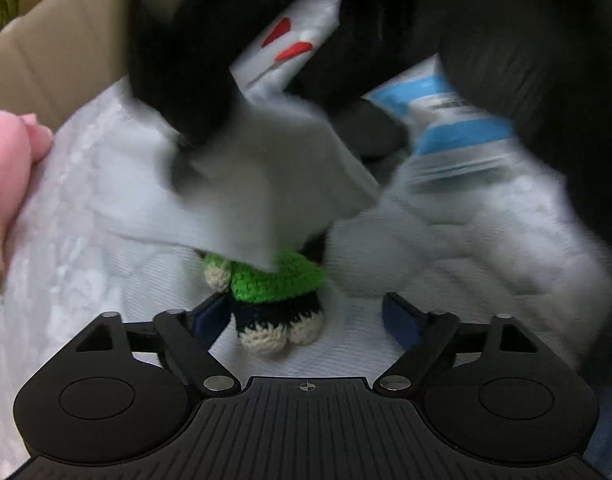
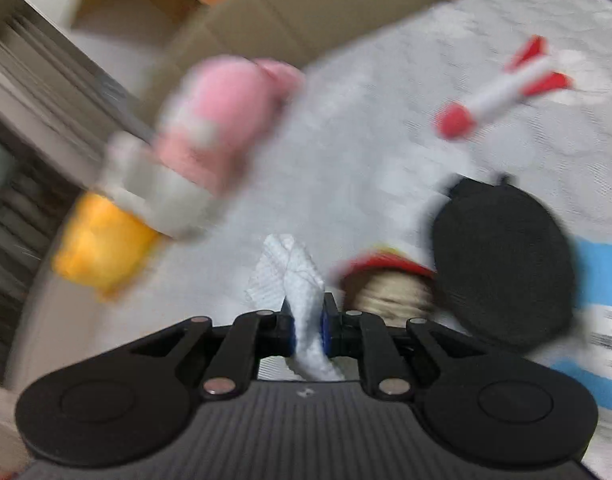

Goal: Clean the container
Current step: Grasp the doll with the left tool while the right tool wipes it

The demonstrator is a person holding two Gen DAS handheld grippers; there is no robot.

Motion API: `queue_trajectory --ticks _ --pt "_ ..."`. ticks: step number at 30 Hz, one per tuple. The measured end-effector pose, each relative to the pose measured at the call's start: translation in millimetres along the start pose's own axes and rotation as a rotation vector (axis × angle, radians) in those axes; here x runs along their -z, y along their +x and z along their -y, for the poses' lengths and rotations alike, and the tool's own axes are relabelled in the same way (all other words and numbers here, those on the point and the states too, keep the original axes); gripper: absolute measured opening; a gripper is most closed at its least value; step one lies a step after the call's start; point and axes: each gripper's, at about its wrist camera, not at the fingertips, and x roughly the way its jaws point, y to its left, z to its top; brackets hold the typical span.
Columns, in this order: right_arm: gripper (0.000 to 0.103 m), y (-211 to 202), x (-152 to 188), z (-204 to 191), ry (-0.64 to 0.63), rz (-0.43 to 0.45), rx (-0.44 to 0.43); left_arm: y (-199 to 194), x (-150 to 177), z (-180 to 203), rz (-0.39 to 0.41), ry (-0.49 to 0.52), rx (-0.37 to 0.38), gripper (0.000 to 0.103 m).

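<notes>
Left gripper [image 1: 306, 312] open, astride crocheted doll [image 1: 274, 300] (legs nearest, body pointing away); right gripper [image 2: 308, 330] farther off, clamped on white cloth [image 2: 302, 304].

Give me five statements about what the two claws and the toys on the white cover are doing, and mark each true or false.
1. The right claw is shut on a white cloth. True.
2. The left claw is clamped on the crocheted doll. False: its jaws stand apart, with the doll between them and nearer the left jaw.
3. The doll wears a green top. True.
4. The pink plush toy lies inside the cardboard box. False: it lies on the white cover, in front of the box.
5. A red and white toy rocket lies on the white cover. True.
</notes>
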Motion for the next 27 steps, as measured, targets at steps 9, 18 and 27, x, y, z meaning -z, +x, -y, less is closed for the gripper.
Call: queue_trajectory --ticks 9,18,27 --pt "0.015 -2.6 -2.6 23.0 0.103 -0.012 0.138 4.8 -0.2 -70.4 -0.004 -0.421 0.084 0.095" --pt "0.013 -13.3 -4.7 33.5 0.149 0.046 0.163 26.4 -23.4 -3.1 0.129 0.003 -0.173 0.068" --pt "0.013 -16.6 -6.0 27.5 0.142 0.080 0.026 7.3 17.6 22.0 0.098 0.614 -0.341 0.065"
